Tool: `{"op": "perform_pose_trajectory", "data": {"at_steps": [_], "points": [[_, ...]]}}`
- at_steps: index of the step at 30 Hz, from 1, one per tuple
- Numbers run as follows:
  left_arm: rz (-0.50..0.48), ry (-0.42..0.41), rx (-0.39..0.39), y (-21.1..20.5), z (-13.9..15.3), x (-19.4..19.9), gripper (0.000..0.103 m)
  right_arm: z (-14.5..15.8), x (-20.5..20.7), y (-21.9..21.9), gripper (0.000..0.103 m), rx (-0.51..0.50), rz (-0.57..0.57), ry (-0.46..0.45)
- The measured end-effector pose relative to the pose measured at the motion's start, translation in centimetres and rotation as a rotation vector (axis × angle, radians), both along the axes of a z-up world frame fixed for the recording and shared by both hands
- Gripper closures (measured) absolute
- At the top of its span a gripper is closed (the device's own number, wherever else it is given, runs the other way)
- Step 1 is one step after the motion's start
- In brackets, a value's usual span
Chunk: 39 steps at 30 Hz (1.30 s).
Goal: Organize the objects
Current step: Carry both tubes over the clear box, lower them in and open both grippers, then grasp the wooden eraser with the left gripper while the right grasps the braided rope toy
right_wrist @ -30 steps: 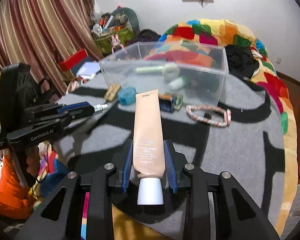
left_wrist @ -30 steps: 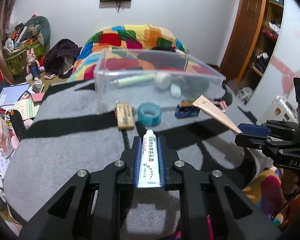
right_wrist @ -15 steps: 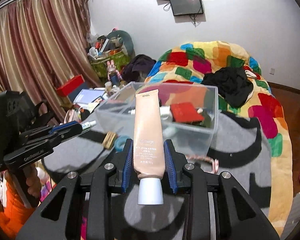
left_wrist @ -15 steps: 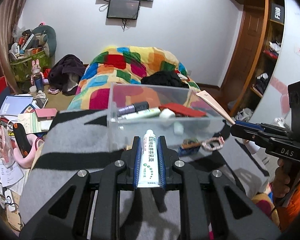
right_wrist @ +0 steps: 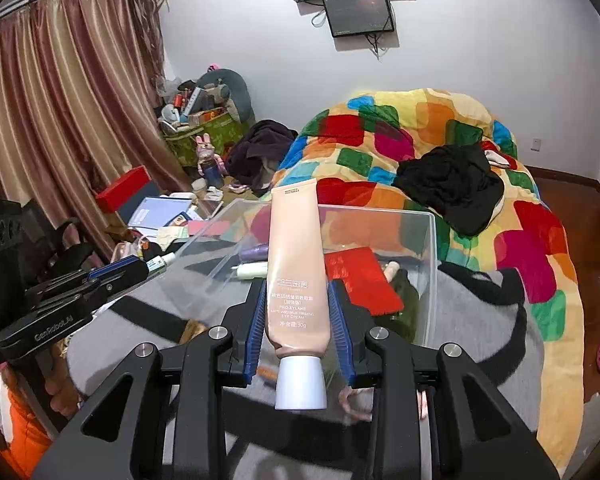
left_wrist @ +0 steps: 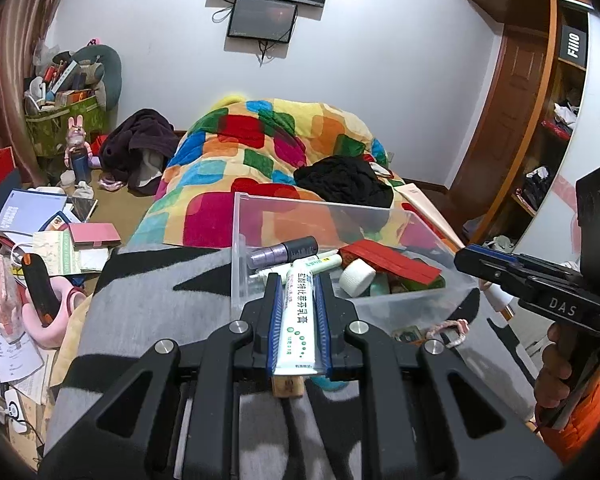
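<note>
Bottles [left_wrist: 283, 251] and red pouch [left_wrist: 388, 261] crowd clear bin [left_wrist: 236, 248] ahead.

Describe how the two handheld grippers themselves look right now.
Both are matte black linkage frames with silver pivot bolts and ribbed blue finger pads. The left gripper reads GenRobot.AI along its side; the right gripper reads DAS. An orange sleeve shows below each grip.

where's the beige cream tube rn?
Clamped cap-down in the right gripper: the beige cream tube stands upright at centre of the right wrist view, above the clear bin's near edge.
</note>
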State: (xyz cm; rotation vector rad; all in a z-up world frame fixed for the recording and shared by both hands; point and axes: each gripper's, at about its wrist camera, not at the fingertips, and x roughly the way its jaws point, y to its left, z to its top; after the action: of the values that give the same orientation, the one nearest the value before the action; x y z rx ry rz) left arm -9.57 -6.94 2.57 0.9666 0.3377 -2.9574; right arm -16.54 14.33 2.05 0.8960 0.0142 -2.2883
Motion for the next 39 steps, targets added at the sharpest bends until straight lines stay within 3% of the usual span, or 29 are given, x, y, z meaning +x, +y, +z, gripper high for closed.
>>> {"op": "perform_pose_trajectory", "data": {"at_steps": [8,24,30,34,39], "points": [[-0.017,-0.084,0.043,-0.4,-1.4,-3.4,0.087,-2.2,-3.1,-2.8,0.075,0.070,0.023,-0.071],[-0.050,-0.125,-0.012,1.2,-2.0,-5.4,0.087,-3.6,-4.2,-5.5,0.077,0.162,0.087,-0.100],[-0.069,-0.116,-0.029,1.9,-1.3,-4.9,0.087,-2.8,-3.7,-4.4,0.061,0.144,0.069,-0.098],[-0.074,-0.083,-0.041,2.3,-0.2,-4.1,0.074,-1.7,-3.1,-3.2,0.057,0.116,0.056,-0.081],[-0.077,-0.050,-0.060,2.6,0.9,-2.8,0.066,-0.5,-1.9,-1.5,0.048,0.088,0.033,-0.041]]}}
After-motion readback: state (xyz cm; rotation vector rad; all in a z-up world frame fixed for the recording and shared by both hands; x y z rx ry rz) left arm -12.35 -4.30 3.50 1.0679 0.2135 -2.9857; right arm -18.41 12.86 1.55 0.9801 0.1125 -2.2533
